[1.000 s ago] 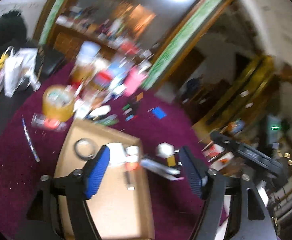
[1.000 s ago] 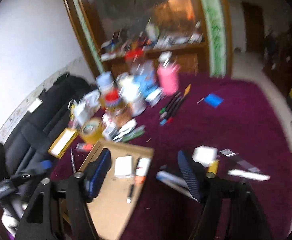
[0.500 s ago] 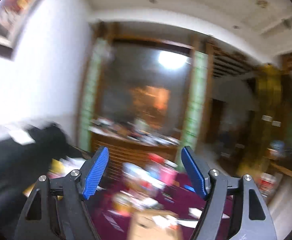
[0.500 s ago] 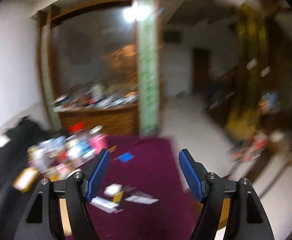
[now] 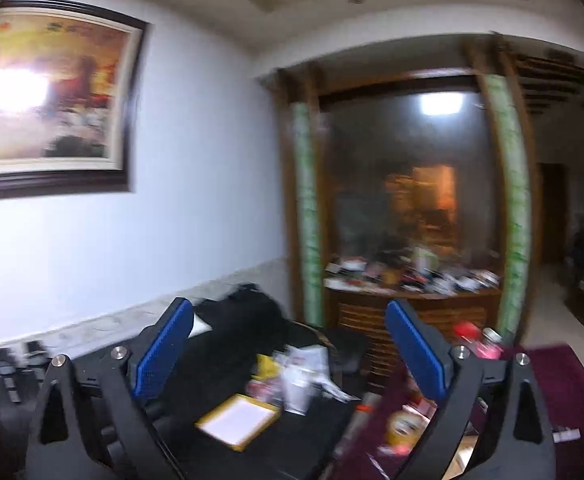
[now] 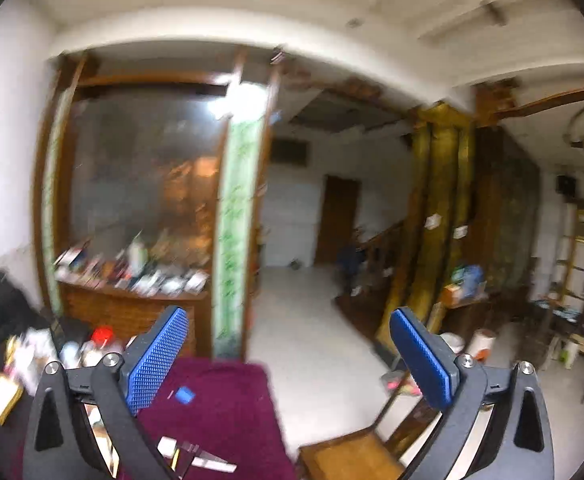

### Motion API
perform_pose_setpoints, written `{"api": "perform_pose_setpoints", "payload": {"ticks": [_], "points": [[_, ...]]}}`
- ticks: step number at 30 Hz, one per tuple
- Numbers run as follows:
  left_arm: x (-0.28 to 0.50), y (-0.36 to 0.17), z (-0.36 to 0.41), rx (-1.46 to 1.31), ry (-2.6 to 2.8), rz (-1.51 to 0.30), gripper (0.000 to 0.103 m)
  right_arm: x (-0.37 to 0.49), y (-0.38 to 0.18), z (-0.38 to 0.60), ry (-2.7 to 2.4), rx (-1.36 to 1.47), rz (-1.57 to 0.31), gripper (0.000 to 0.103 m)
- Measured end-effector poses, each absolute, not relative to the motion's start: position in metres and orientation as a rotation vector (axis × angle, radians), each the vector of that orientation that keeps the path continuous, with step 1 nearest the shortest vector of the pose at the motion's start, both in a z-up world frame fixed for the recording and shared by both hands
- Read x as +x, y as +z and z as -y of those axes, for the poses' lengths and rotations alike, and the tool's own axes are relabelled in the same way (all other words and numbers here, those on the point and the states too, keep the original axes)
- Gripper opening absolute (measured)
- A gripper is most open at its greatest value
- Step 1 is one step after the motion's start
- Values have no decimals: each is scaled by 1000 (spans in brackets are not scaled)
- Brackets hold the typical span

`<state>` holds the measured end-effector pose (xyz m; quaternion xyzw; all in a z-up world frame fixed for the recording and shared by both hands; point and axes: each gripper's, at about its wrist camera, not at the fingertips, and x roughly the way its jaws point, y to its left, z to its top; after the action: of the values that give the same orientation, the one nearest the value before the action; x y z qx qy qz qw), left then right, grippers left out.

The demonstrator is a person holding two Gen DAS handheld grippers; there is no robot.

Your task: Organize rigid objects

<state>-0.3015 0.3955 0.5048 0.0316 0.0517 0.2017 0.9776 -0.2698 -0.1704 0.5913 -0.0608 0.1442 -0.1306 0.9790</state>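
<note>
1. Left gripper [image 5: 289, 350]: jaws just opened wide, nothing between them; aimed level at the cabinet [image 5: 412, 240] and painting [image 5: 47, 92].
2. Right gripper [image 6: 289, 354]: jaws likewise just spread, empty.
3. Clutter [image 6: 91, 350], blurred, lies low on the maroon cloth [image 6: 219, 412]; axes unreadable.

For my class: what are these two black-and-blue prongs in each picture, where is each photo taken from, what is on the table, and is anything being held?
Each picture comes from a camera fixed on a hand-held gripper, looking out along its two blue-padded fingers. One shows the left gripper, the other the right gripper. A person carries both; there is no robot arm. Both point out across the room, and their jaws have just been opening, with nothing between them. Low in the views lies a maroon cloth with blurred clutter: a yellow-edged box, a tape roll, a small blue piece. Behind stands a wooden cabinet.
</note>
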Motion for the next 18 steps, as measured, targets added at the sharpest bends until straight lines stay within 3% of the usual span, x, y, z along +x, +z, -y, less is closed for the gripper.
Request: {"api": "perform_pose_setpoints", "payload": {"ticks": [4,11,15,18], "points": [[-273,415,-336,16,138,-203,97,-218,455,162,-94,-101,-495,102],[-232,269,-198,-3,-275,-324,97,-152,204,155,194,182,-703,102],[-197,208,-128,-60,-459,-504,97,-93,109,157,200,283,-879,101],[-186,183,-95,-68,-452,-564,97,-68,74,163,173,280,-975,93]]}}
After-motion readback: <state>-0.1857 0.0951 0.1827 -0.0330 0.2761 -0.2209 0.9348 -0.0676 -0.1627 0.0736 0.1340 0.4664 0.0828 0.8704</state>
